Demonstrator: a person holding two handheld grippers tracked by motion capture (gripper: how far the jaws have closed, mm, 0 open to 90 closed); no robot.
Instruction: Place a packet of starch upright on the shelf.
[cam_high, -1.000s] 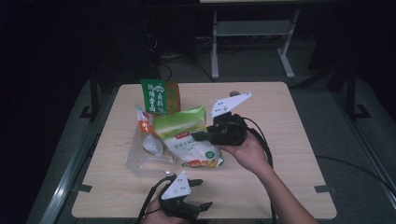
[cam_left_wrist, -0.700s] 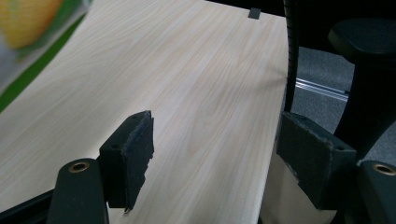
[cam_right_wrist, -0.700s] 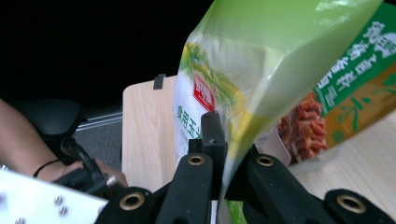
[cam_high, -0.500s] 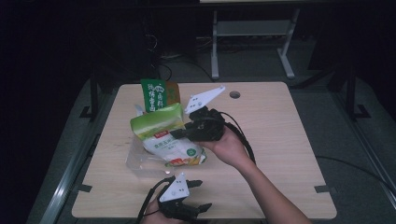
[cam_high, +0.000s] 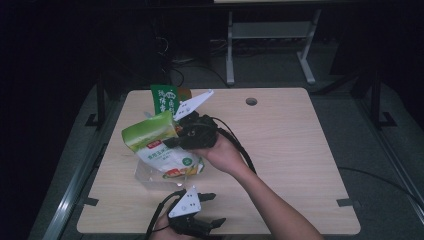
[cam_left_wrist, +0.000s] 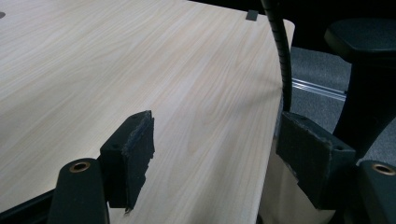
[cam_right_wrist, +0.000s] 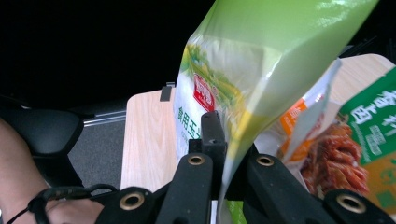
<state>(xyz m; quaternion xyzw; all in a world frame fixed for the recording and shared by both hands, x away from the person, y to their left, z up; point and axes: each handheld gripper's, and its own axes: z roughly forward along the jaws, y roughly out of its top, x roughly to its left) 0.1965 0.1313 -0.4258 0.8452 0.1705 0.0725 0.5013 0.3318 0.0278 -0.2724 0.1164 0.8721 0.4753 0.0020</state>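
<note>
I see the wooden table (cam_high: 300, 150) first, then the green-and-white bag (cam_high: 160, 145) lifted off it toward its left side, in front of a dark green packet (cam_high: 165, 99). My right gripper (cam_high: 172, 142) has its jaws pinched tight on the bag's edge. My left gripper (cam_high: 212, 209) idles wide open at the near edge, holding nothing.

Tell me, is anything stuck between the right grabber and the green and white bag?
No. The right gripper already has its jaws pinched on the edge of the green and white bag, holding it tilted above the clear tray. Nothing visible sits between them.
</note>
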